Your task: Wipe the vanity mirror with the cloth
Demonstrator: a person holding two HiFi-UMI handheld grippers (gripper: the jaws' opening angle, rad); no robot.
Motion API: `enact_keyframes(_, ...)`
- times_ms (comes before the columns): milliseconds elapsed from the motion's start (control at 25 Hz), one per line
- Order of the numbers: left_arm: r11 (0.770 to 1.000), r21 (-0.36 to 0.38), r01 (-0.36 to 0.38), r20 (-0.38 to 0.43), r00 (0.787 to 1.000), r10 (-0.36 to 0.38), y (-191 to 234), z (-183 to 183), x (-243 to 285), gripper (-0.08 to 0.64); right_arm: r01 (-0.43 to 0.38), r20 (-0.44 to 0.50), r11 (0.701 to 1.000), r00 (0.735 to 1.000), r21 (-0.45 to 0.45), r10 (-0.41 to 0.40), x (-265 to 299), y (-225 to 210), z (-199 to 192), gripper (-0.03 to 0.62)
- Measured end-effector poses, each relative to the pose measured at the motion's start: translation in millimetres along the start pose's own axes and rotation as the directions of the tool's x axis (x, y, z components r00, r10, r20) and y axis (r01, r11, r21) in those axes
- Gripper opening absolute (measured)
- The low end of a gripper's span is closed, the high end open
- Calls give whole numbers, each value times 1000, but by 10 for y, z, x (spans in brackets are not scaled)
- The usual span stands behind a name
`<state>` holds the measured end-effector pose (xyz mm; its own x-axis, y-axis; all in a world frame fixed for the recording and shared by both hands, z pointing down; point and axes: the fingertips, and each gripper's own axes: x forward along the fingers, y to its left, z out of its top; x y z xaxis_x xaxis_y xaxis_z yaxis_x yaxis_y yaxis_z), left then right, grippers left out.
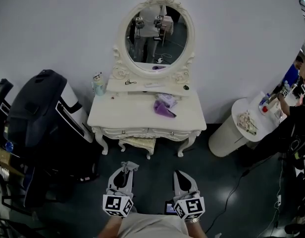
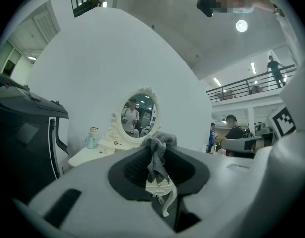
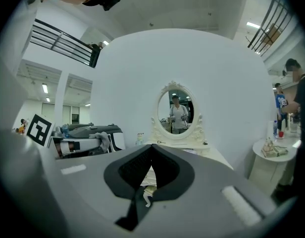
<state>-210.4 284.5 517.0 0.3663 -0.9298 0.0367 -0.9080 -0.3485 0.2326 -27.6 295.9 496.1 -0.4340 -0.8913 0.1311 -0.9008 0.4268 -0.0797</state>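
Note:
The white vanity table (image 1: pixel 123 115) stands against the wall ahead, with its oval mirror (image 1: pixel 156 37) upright on top. The mirror (image 2: pixel 137 117) also shows in the left gripper view, far off, and the mirror (image 3: pixel 176 112) again in the right gripper view. My left gripper (image 1: pixel 126 171) is low in the head view, well short of the table, shut on a grey cloth (image 1: pixel 130 165). The cloth (image 2: pixel 157 160) hangs bunched between the jaws. My right gripper (image 1: pixel 179 174) is beside it, jaws shut with nothing between them.
A purple cloth-like item (image 1: pixel 164 108) and small items lie on the vanity top; a figurine bottle (image 1: pixel 98 83) stands at its left corner. A cushioned stool (image 1: pixel 136 144) is tucked underneath. A black-and-white machine (image 1: pixel 43 108) is left, a round white side table (image 1: pixel 246 120) and a person (image 1: pixel 295 78) right.

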Motion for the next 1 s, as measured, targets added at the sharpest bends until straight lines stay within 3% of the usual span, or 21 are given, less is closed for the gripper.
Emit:
enact_keyframes(200, 999, 0, 33, -21, 999, -33, -958, -241, -266, 78, -16, -38, 999, 999, 52, 18, -778, -342, -278, 6)
enact_keyframes(320, 998, -41, 38, -73, 996, -41, -1279, -434, -449, 78, -13, -32, 996, 999, 87, 16, -1057, -471, -410, 6)
enact_keyframes(400, 999, -23, 37, -94, 995, -39, -1425, -469, -456, 78, -13, -10, 995, 1000, 94, 14, -1161, -599, -369, 6)
enact_keyframes(640, 999, 12, 46, -28, 999, -46, -1670, -252, -483, 78, 15, 9, 993, 1000, 119, -16, -1416, -771, -335, 6)
enact_keyframes(800, 998, 6, 63, -25, 998, -62, -1745, -269, -581, 78, 22, 6, 993, 1000, 118, -23, -1550, -711, -339, 6)
enact_keyframes(1000, 999, -11, 32, -18, 999, -32, -1640, -320, -822, 78, -3, -12, 993, 1000, 118, 4, -1591, -517, -425, 6)
